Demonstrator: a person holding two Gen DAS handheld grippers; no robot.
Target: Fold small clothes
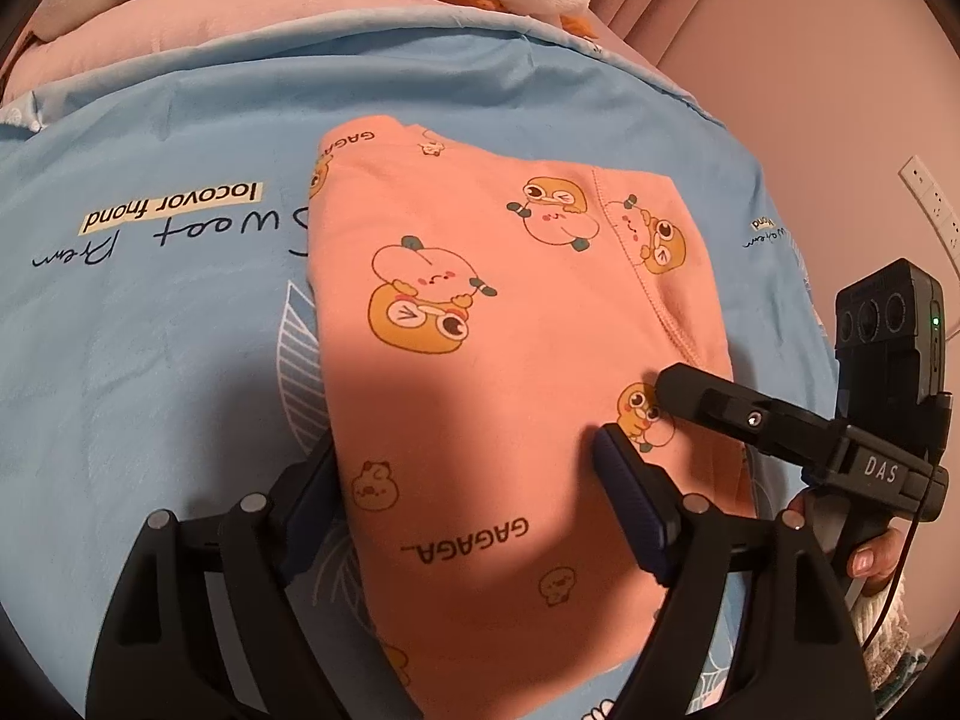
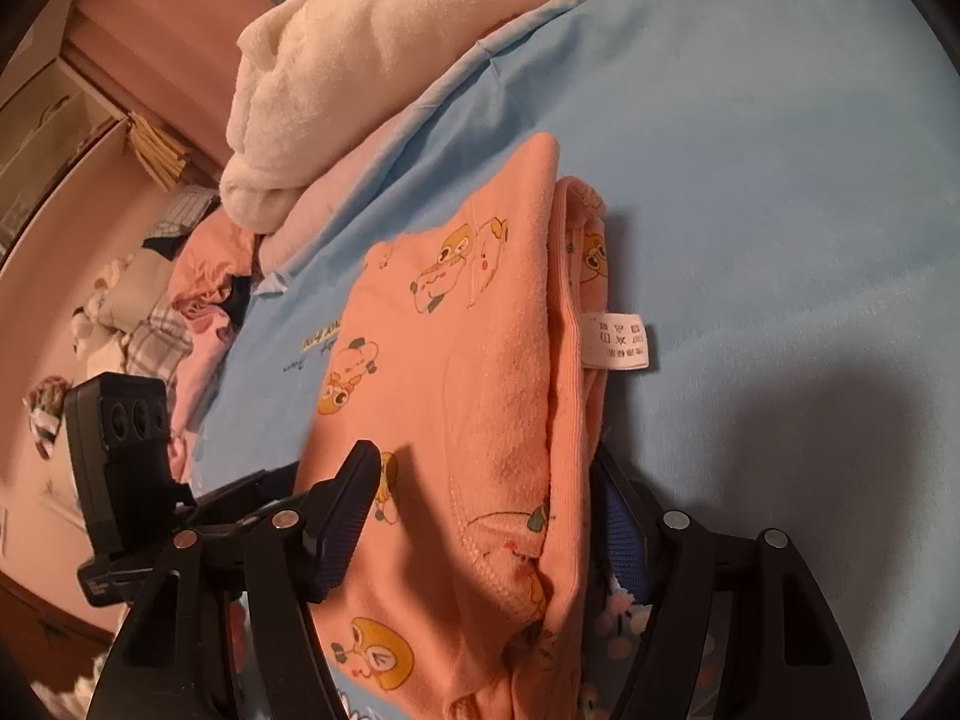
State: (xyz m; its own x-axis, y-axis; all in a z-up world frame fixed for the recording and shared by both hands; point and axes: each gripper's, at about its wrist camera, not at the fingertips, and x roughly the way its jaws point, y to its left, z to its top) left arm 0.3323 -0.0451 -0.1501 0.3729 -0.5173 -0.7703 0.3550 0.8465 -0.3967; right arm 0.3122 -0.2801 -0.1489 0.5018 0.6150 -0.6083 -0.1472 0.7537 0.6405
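A small folded orange garment (image 1: 480,360) with cartoon prints lies on the light blue bedsheet (image 1: 150,330). My left gripper (image 1: 468,456) is open; its fingers straddle the near part of the garment. My right gripper shows in the left wrist view (image 1: 678,387), its tip resting over the garment's right edge. In the right wrist view the garment (image 2: 468,372) lies between the open fingers of my right gripper (image 2: 486,480), folded edge and white care label (image 2: 618,341) to the right. The left gripper's camera body (image 2: 120,438) shows at the left.
A white fluffy blanket (image 2: 360,48) and pink bedding (image 1: 240,6) are piled at the far edge of the sheet. More clothes (image 2: 156,312) lie heaped off the bed's left side. A wall with a socket strip (image 1: 936,204) stands at the right.
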